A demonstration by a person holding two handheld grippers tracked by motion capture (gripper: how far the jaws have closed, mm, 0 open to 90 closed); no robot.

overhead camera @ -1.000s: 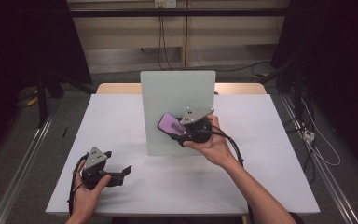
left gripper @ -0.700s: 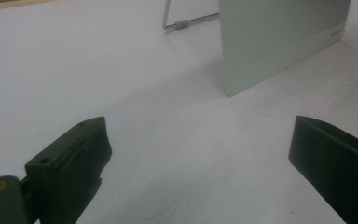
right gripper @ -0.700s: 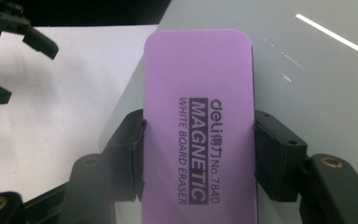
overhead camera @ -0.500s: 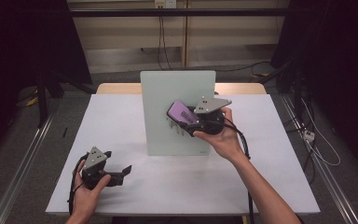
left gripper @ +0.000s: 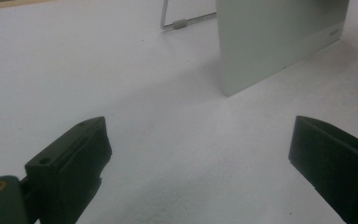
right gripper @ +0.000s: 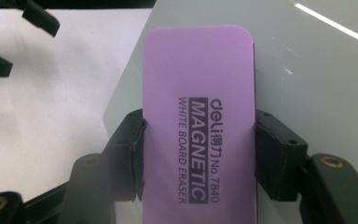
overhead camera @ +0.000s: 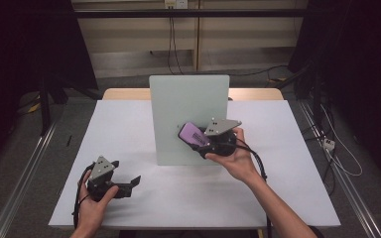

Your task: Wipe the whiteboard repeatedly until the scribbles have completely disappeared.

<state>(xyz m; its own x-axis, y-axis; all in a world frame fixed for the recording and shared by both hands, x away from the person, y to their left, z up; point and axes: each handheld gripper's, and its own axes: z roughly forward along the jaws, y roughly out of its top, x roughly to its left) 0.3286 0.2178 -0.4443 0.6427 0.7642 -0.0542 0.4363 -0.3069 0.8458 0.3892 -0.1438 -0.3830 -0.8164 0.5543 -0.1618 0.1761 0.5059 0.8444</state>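
Note:
A small whiteboard (overhead camera: 188, 119) stands upright on a wire stand at the middle of the white table (overhead camera: 129, 124). My right gripper (overhead camera: 198, 141) is shut on a purple magnetic whiteboard eraser (overhead camera: 193, 134), held flat against the lower right of the board's face. In the right gripper view the eraser (right gripper: 198, 116) sits between both pads, with the board (right gripper: 307, 70) right behind it. My left gripper (overhead camera: 131, 182) rests low at the table's front left, open, with nothing between its jaws. The left gripper view shows the board's lower corner (left gripper: 270, 42) and wire stand (left gripper: 182, 21) farther off.
The table's wooden far edge (overhead camera: 124, 94) shows behind the white sheet. Cables (overhead camera: 337, 153) trail on the floor at the right, and a metal rail (overhead camera: 25, 168) runs along the left.
My right hand carried the eraser up and right across the board's face, then back down and left to the lower right part. The left gripper stayed put.

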